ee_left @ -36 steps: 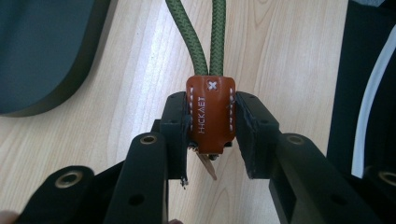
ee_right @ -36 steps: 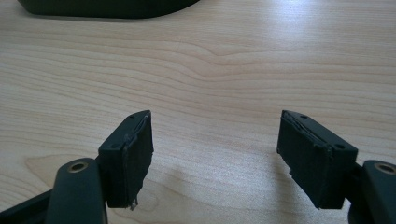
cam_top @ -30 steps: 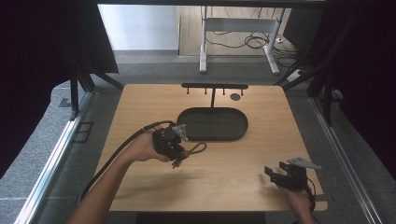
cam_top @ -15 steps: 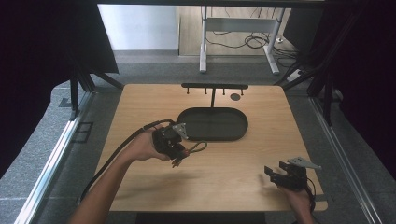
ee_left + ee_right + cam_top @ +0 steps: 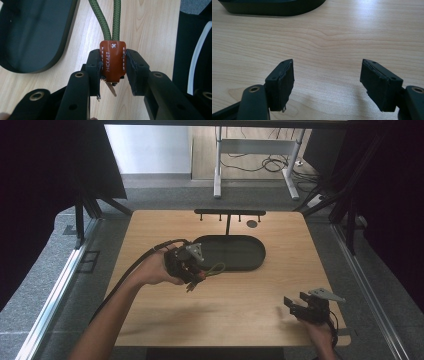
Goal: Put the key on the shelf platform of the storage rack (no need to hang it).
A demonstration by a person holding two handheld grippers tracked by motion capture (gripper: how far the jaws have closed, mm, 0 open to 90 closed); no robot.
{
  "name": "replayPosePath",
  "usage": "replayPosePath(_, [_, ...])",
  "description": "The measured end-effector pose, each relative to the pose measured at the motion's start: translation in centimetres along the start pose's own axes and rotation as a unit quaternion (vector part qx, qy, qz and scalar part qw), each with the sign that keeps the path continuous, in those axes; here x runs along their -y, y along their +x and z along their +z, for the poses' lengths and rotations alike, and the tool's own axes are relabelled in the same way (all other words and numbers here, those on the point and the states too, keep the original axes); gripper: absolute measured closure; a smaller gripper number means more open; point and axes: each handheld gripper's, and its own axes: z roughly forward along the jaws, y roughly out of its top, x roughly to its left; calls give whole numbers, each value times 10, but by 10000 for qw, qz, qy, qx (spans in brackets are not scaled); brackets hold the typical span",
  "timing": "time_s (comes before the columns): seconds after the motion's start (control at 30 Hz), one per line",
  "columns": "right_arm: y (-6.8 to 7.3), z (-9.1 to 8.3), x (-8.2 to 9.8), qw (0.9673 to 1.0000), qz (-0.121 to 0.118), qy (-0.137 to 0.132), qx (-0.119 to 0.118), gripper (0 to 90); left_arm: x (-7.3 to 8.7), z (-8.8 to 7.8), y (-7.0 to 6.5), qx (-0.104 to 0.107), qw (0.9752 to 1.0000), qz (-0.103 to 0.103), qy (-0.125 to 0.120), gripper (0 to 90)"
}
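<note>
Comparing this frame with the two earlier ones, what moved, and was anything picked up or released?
The left claw, shut on the brown leather tab of the green cord loop, has lifted a little beside the black oval tray, and the cord hangs from it as before. Nothing was let go. The right claw stayed open, holding nothing, near the table's front right corner; the tray has not shifted.

Left tongs (image 5: 196, 276) lifted keyring (image 5: 113, 61) off table (image 5: 240, 310).
</note>
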Motion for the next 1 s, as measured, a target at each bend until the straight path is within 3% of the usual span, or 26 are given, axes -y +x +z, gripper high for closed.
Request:
replayPosePath(0.43, [0,-1,0,10000,-8,-35,4,277,-7,-1,7,-12,10000,-50,-6,665])
replayPosePath(1.0, [-3,-7,-1,9999,49,-119,12,277,-20,13,29,-27,9996,-252,105,665])
